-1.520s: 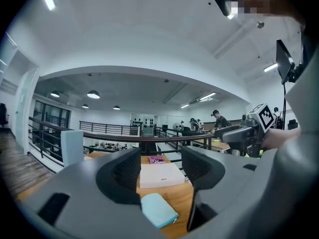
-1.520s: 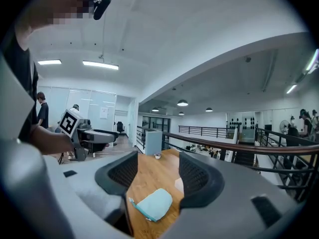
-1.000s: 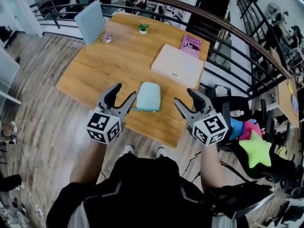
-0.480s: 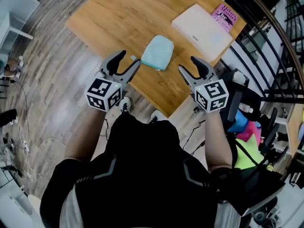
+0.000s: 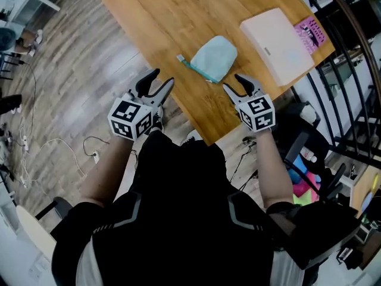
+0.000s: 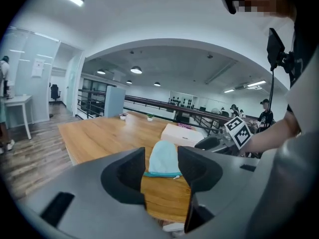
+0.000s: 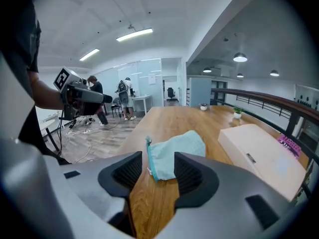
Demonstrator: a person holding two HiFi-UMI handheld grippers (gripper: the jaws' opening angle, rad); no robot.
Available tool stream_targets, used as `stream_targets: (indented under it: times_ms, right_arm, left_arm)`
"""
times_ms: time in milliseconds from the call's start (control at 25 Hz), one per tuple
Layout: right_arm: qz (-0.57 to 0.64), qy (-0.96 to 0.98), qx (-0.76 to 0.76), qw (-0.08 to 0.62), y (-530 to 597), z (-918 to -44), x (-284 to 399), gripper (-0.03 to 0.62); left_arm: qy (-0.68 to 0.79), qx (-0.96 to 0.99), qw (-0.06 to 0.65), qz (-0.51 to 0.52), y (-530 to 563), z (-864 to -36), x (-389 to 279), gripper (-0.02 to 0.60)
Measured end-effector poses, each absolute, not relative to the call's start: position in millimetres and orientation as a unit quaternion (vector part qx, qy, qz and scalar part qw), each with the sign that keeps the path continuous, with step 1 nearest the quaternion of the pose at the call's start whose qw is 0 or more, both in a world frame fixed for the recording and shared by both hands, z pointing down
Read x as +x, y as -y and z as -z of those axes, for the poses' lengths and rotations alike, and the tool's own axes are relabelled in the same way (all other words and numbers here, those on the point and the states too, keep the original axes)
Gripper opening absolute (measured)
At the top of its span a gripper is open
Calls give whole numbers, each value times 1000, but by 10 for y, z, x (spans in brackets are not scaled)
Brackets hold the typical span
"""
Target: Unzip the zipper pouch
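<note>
A pale teal zipper pouch (image 5: 213,58) lies flat on the wooden table (image 5: 178,16) near its front edge, its darker teal zipper band (image 5: 195,70) facing me. The pouch shows ahead between the jaws in the left gripper view (image 6: 163,159) and in the right gripper view (image 7: 174,154). My left gripper (image 5: 158,82) hovers off the table's front-left edge, short of the pouch. My right gripper (image 5: 233,83) hangs over the front edge, just right of the pouch. Both sets of jaws are closing, with nothing between them, and neither touches the pouch.
A pinkish-white box (image 5: 278,42) lies on the table to the right of the pouch, with a magenta book (image 5: 312,30) beyond it. Black railing (image 5: 357,70) runs along the right. Cables (image 5: 56,154) trail over the wood floor at left. Other people stand far off in the right gripper view.
The view has tilted further down and the table has shifted up and right in frame. Both grippers have drawn nearer the table's front edge, and their jaws have narrowed a little.
</note>
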State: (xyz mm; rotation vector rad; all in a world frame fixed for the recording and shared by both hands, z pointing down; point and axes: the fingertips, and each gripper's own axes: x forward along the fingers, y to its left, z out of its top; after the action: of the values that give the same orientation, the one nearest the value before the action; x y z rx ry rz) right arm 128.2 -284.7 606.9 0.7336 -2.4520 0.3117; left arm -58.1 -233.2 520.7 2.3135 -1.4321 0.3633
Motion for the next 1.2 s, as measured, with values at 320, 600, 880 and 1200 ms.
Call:
stream_targets:
  times_ms: [320,600,880,1200]
  right_arm:
    - [-72,912,216,342,2852,-6668,1088,186]
    - [-33,903,171,392,2819,-6998,945,156]
    - [-24,896,167,411,2838,-7133,951,109]
    - [-46,898,167,404,2787,-7006,859,61]
  left_arm:
    - [523,810,222,-143,2190,-5560,-610,224]
    - [527,803,235,-151,2085,-5651,-712,224]
    - [522,805,235,-156,2045,-5640,-785,224]
    - [496,821,236,-158,2146,-5560,-752,224]
